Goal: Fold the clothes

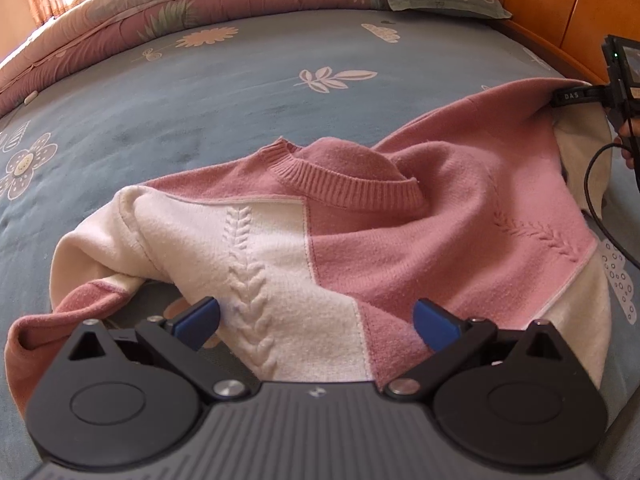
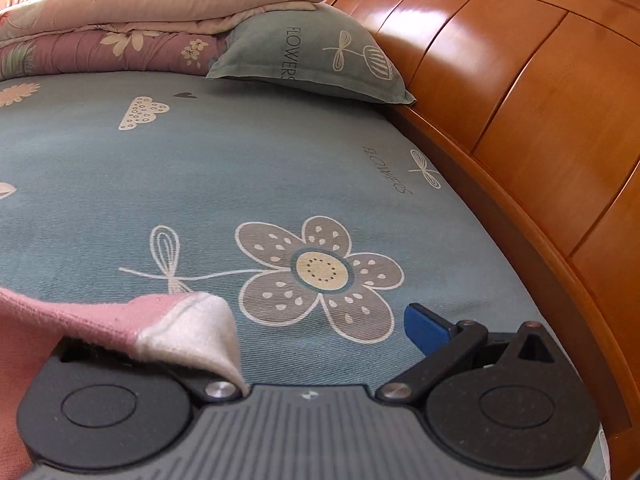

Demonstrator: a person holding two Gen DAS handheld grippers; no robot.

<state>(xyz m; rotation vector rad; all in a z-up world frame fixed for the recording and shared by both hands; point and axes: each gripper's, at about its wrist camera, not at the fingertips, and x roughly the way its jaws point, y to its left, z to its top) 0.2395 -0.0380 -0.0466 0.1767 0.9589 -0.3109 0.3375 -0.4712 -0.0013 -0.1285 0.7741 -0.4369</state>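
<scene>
Sweater (image 1: 328,248) lies rumpled on the bed (image 1: 200,92), collar away from you, its hem just before your spread left tongs (image 1: 316,320); your right tongs (image 2: 320,332), also apart, have one sleeve draped over them.

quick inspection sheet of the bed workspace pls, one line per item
surface: blue-grey flower-print bedsheet, smooth
job's things: pink and cream knitted sweater, front up, unfolded, one sleeve bunched
clutter: small white object by the quilt, too small to identify
grippers: left tongs open at the sweater's lower part; right tongs open, sweater corner draped over one finger
cables: black cable looping beside the sweater
surroundings: orange-brown wooden headboard, grey-green pillow, folded pink floral quilt
</scene>
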